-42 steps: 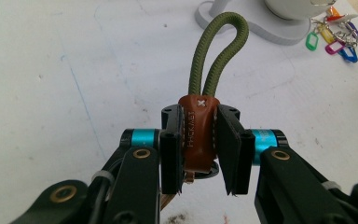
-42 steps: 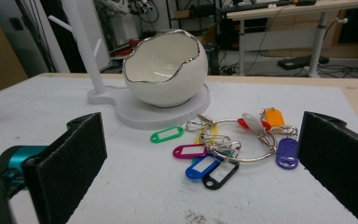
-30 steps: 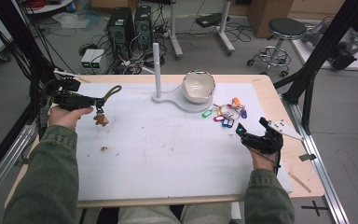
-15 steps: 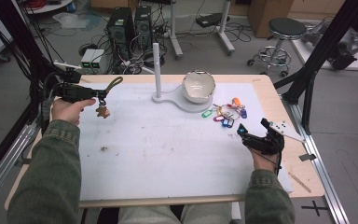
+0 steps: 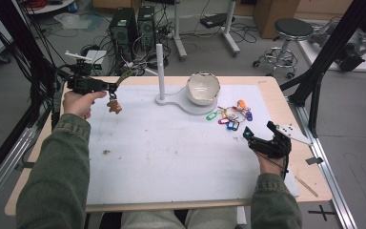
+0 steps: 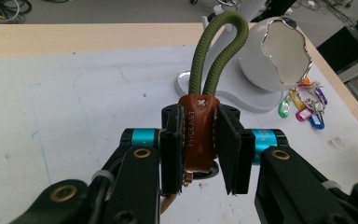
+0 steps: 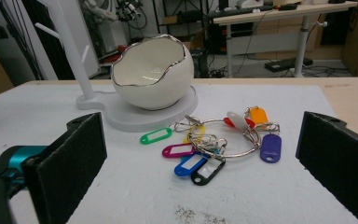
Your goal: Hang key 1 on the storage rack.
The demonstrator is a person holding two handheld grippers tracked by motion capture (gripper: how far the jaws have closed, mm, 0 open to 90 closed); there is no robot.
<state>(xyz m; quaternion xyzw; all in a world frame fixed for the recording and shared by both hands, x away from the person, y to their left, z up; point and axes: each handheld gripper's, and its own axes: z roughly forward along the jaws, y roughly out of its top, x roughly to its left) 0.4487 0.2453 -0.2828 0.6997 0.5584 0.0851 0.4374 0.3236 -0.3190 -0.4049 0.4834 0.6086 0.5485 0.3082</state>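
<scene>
The lower end of the keychain (image 6: 198, 133) is hard to read — its brown leather tab is clamped between the black jaws of the left gripper (image 6: 199, 149), and whatever metal hangs beneath is tucked behind the pads, with only a glint of brass showing. The stamped lettering on the tab is too small to make out. Its olive cord loop (image 6: 219, 49) stands up above the jaws, clear of everything. In the high view the left gripper (image 5: 108, 86) is up off the table near the far left corner, with a small brown charm (image 5: 114, 106) dangling under it; what the charm is I cannot tell.

The right gripper (image 5: 257, 138) rests low on the white mat (image 5: 171, 152), jaws spread wide apart with nothing between them. Ahead of it lies a bunch of coloured key tags (image 7: 214, 142) on metal rings, the tags overlapping so some are partly covered.

The eggshell-shaped bowl (image 7: 151, 70) sits on the white stand base (image 7: 135, 116) beside the peg post (image 5: 159, 69) — its visible inside looks bare, though the bottom is out of sight.
</scene>
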